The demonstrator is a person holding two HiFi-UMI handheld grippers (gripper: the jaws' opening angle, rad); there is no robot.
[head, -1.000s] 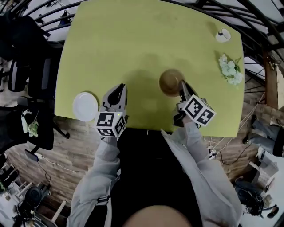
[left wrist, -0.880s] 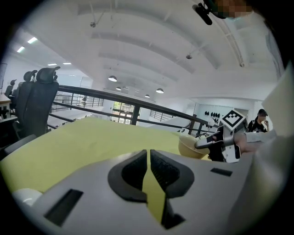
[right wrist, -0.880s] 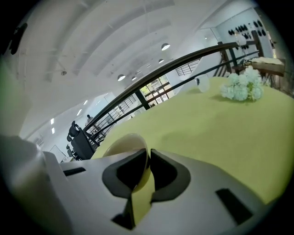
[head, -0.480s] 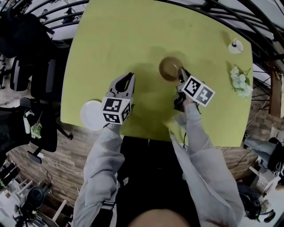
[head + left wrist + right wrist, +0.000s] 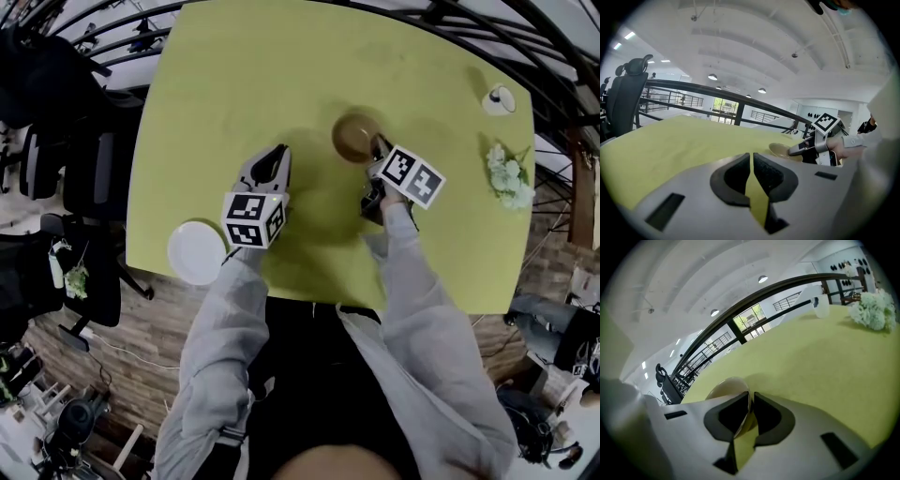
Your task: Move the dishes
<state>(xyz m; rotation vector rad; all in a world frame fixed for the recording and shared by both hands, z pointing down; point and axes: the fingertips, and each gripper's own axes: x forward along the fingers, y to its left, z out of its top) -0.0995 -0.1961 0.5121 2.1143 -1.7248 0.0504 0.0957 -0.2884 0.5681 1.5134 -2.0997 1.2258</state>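
Head view, table (image 5: 234,94): yellow-green, fills the upper frame.
Left gripper (image 5: 275,155): jaws closed together with nothing between them, above bare table, left of the bowl.
Right gripper (image 5: 378,147): jaws pinched on the bowl's near rim.
White plate (image 5: 196,252): at the table's near left edge.
Brown bowl (image 5: 352,139): mid-table, rim held.
Flowers (image 5: 507,175): far right.
White cup (image 5: 498,98): beyond the flowers.

The right gripper (image 5: 379,148) has its fingertips at the brown bowl (image 5: 352,137) rim; the white plate (image 5: 196,251) lies well behind the left gripper (image 5: 273,157) fingertips.
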